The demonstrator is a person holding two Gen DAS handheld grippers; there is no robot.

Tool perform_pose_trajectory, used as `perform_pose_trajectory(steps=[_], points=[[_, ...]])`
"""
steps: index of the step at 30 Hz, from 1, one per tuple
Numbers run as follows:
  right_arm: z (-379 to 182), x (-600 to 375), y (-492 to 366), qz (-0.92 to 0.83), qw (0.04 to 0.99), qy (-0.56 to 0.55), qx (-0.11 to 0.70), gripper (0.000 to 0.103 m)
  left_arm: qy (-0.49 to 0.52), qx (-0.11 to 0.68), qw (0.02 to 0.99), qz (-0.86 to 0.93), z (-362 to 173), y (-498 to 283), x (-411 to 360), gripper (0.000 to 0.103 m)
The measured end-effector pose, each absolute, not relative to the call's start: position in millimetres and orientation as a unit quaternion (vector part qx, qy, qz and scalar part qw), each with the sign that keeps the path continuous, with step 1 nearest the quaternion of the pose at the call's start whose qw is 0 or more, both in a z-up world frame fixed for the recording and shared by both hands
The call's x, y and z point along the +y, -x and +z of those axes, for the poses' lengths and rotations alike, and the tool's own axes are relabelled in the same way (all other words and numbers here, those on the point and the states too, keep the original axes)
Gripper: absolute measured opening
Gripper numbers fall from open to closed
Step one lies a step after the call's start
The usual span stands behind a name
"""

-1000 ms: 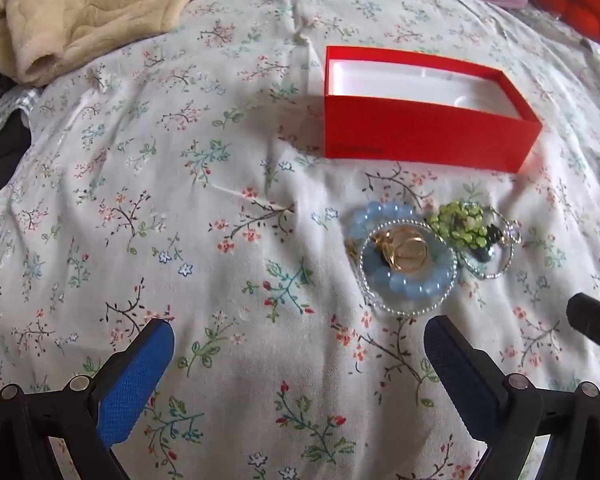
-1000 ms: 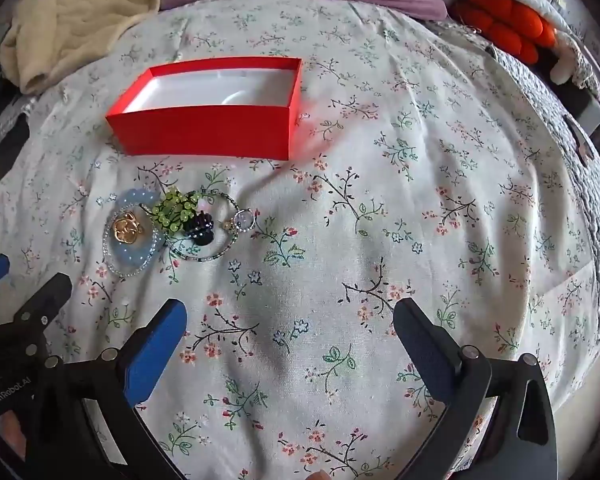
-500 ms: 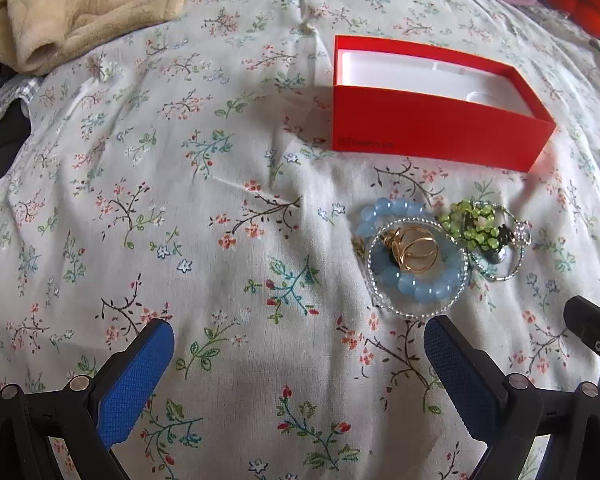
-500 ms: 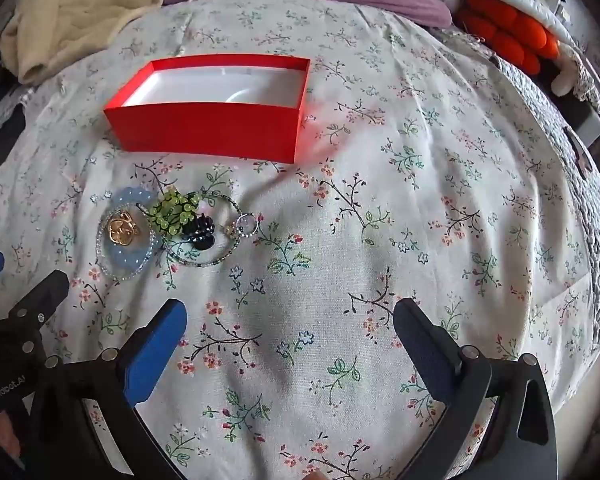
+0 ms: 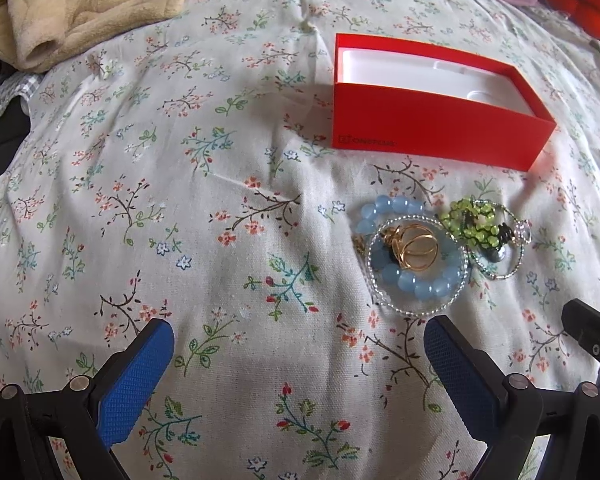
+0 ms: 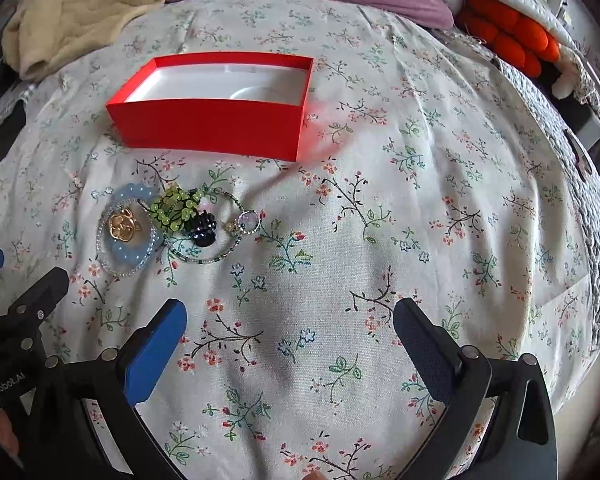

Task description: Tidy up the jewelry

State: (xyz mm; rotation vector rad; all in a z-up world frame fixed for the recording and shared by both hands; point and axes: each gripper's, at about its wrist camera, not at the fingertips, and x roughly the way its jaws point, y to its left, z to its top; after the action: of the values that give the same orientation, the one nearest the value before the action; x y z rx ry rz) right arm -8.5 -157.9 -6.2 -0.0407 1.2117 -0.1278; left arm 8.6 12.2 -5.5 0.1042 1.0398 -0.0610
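On the bed's flowery white sheet [image 5: 140, 208] sits an open red cardboard box [image 5: 432, 124] with a white inside; just in front of it lies a little heap of jewelry: a blue bead bracelet [image 5: 416, 280], gold rings [image 5: 414, 250] and a green bead bunch [image 5: 470, 222]; the left gripper [image 5: 300, 344] is wide open and holds nothing; the right gripper [image 6: 290, 326] is wide open too, holding nothing.

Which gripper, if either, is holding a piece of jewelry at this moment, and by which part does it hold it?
Neither. The left gripper and right gripper are both open and hold nothing; the jewelry pile lies untouched on the floral bedspread.
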Motion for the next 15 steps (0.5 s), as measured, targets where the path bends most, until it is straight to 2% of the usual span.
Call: perform_pose_trajectory(steps=[15], points=[[-8.2, -158.6, 8.3, -0.063, 0.819, 0.022, 0.569, 0.103, -0.050, 0.497, 0.866, -0.029, -4.3, -7.4, 8.6, 0.103]])
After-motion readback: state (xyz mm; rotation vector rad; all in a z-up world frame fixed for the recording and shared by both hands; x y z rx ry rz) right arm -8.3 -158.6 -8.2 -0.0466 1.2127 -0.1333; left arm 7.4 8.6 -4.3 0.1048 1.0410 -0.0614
